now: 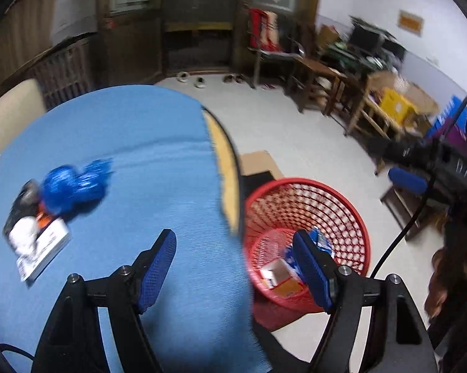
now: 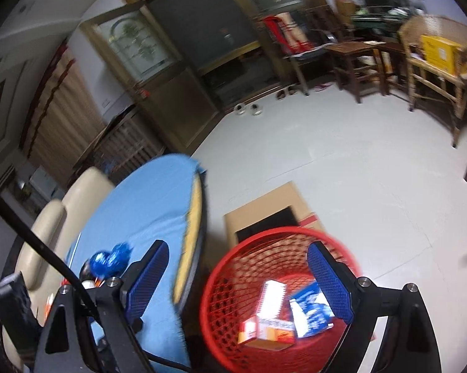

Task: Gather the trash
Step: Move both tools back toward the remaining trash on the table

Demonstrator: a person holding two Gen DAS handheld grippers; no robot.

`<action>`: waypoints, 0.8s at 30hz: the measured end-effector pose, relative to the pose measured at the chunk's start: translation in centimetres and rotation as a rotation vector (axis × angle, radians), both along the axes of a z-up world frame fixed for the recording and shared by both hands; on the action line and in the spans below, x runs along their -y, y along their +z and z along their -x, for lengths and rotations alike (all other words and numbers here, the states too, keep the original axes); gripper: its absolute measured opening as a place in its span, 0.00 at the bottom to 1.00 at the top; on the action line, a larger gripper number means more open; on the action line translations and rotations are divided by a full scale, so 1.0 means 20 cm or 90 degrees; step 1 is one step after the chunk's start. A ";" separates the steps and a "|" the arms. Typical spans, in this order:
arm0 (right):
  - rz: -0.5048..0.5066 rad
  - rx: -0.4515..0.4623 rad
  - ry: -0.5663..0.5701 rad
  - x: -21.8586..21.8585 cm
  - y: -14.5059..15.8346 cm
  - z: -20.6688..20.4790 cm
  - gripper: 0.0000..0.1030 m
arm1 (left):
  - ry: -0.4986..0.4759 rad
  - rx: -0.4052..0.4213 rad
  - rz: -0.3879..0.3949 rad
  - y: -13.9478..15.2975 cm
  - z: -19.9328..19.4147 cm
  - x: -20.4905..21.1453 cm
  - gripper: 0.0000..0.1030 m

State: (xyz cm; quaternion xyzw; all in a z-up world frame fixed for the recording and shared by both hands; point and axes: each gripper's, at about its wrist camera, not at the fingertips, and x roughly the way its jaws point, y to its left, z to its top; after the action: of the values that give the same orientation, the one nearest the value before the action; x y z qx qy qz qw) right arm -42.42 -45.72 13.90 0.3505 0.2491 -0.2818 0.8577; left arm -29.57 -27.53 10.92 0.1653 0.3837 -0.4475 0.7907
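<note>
A red mesh bin (image 1: pixel 308 211) stands on the floor beside the round table with the blue cloth (image 1: pixel 133 143). Several small boxes (image 2: pixel 273 317) lie at its bottom. My left gripper (image 1: pixel 236 251) is open and empty, straddling the table's edge and the bin's rim. On the cloth to its left lie a crumpled blue wrapper (image 1: pixel 74 186) and a white box (image 1: pixel 43 248) with dark scraps. My right gripper (image 2: pixel 239 267) is open and empty above the red mesh bin (image 2: pixel 233 279). The blue wrapper (image 2: pixel 112 258) shows left of it.
A flat cardboard sheet (image 2: pixel 270 208) lies on the floor behind the bin. Wooden chairs and tables (image 1: pixel 323 84) piled with boxes line the far right wall. A cream sofa (image 2: pixel 56 217) sits behind the table. The right gripper's black body (image 1: pixel 445 168) and cable cross the left wrist view.
</note>
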 end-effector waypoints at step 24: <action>-0.007 -0.085 0.281 -0.67 -0.17 -0.65 0.90 | 0.486 -0.020 0.025 -0.08 -1.14 -1.22 0.75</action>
State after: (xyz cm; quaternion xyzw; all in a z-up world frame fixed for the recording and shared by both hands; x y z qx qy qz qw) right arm -29.33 -32.27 10.52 0.2728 0.3776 -0.1082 0.8782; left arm -6.75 -3.12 9.26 -0.0113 0.4209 -0.1307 0.8976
